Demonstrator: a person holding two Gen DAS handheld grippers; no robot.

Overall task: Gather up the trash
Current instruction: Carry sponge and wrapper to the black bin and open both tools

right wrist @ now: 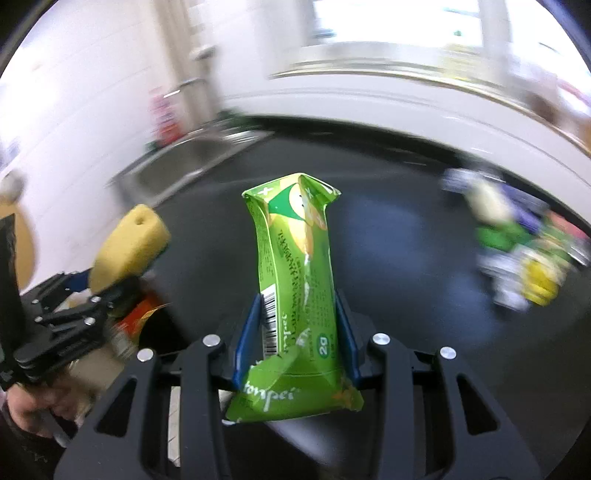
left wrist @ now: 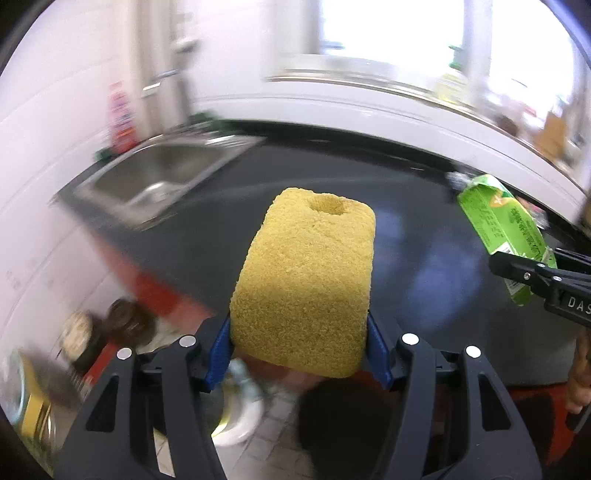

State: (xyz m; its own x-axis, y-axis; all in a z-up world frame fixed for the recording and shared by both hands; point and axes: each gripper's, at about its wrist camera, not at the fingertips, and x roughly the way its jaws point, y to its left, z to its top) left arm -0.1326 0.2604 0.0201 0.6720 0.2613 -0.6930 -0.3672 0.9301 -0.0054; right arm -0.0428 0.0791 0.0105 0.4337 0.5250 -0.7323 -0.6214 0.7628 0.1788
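yellow sponge (left wrist: 303, 280) and green carton (right wrist: 295, 291) in jaws

Heap of wrappers (right wrist: 517, 251) on desk (right wrist: 406, 258) smeared by blur, kinds unreadable. Sink (left wrist: 162, 177) blurred; jars (left wrist: 110, 332) beside desk edge indistinct. Right tongs (left wrist: 517, 269) cut off at frame edge. Sponge (left wrist: 306, 280) underside hidden. Carton (right wrist: 295, 295) print partly illegible.

A steel sink (left wrist: 162, 177) is sitting sunk into the dark desk (left wrist: 406, 258) at its far left corner, and a bright window (left wrist: 388, 33) is glowing above the white wall behind.
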